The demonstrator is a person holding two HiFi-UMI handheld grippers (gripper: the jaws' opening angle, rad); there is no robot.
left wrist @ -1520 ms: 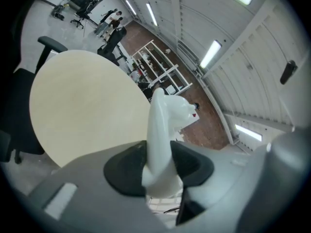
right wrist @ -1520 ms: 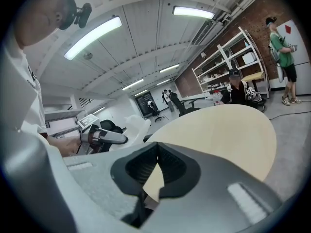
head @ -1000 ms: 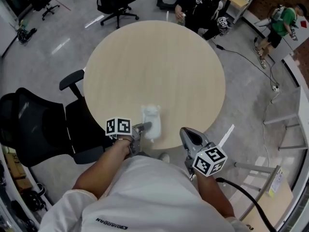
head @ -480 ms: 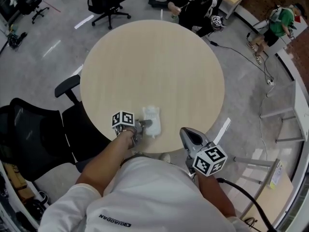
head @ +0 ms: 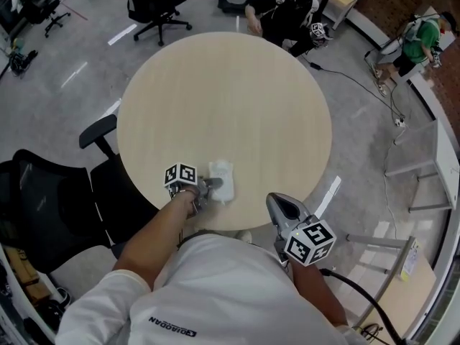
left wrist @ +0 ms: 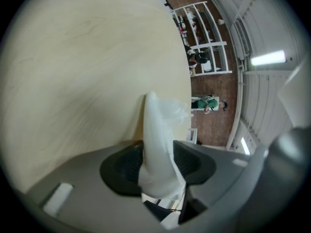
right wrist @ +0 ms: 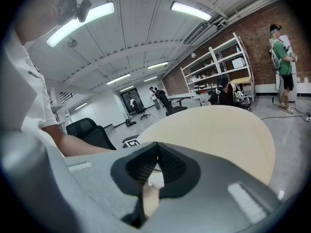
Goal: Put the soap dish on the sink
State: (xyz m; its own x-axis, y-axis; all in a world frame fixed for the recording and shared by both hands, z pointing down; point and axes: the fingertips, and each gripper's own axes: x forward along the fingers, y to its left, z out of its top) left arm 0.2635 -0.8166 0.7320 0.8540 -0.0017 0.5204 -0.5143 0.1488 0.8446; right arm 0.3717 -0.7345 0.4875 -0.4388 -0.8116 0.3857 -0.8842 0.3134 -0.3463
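Note:
The soap dish (head: 221,172), white and translucent, lies on the round beige table (head: 223,92) near its front edge. My left gripper (head: 208,185) reaches it from the left. In the left gripper view the dish (left wrist: 158,140) stands edge-on between the two dark pads of the left gripper (left wrist: 158,168). The jaws have just been opening and the dish is still between them, no longer pinched. My right gripper (head: 277,205) hangs off the table's front right edge; in the right gripper view its pads (right wrist: 154,152) meet, with nothing held.
A black office chair (head: 43,192) stands at the table's left, another (head: 154,2) at the far side. People sit beyond the table (head: 287,6); a person in green (head: 424,34) stands far right. Cables (head: 359,77) run over the floor.
My left gripper has come down with the soap dish, which now rests on the table near the front edge. The right gripper has stayed in place.

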